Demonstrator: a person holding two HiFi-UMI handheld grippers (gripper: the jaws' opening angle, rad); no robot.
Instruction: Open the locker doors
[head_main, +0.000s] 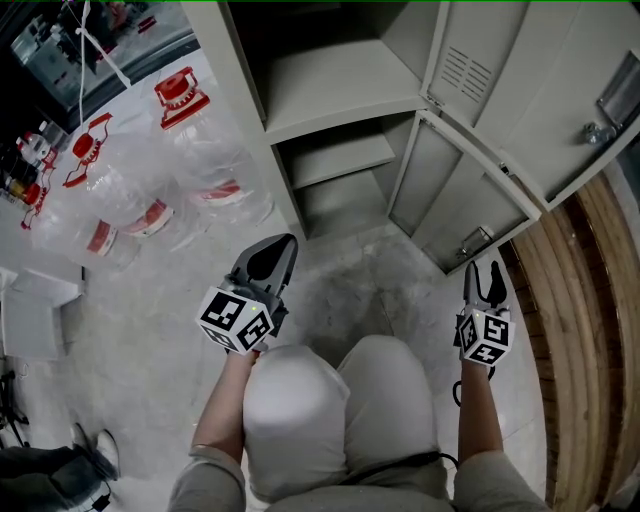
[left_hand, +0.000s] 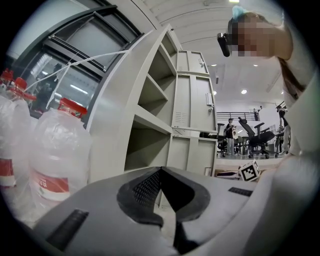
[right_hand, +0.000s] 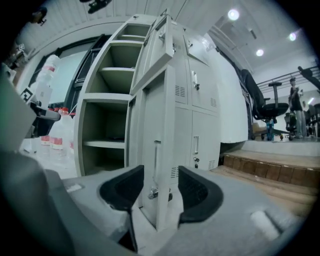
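Note:
The grey locker (head_main: 330, 90) stands with both doors of its left column swung open, showing bare shelves. In the head view the upper door (head_main: 530, 80) and the lower door (head_main: 450, 195) hang out to the right. My right gripper (head_main: 486, 272) is open, just short of the lower door's latch (head_main: 476, 243). In the right gripper view the lower door's edge (right_hand: 159, 150) and its latch (right_hand: 154, 191) show between the parted jaws of the right gripper (right_hand: 161, 187), untouched. My left gripper (head_main: 270, 262) hangs shut and empty before the lower compartment; in its own view the left gripper (left_hand: 161, 172) has its tips together.
Several big clear water bottles (head_main: 150, 200) with red caps stand left of the locker, close beside my left gripper (left_hand: 55, 150). A wooden step (head_main: 590, 350) runs along the right. The person's knees (head_main: 340, 400) sit between the grippers. More closed lockers (right_hand: 200, 110) stand to the right.

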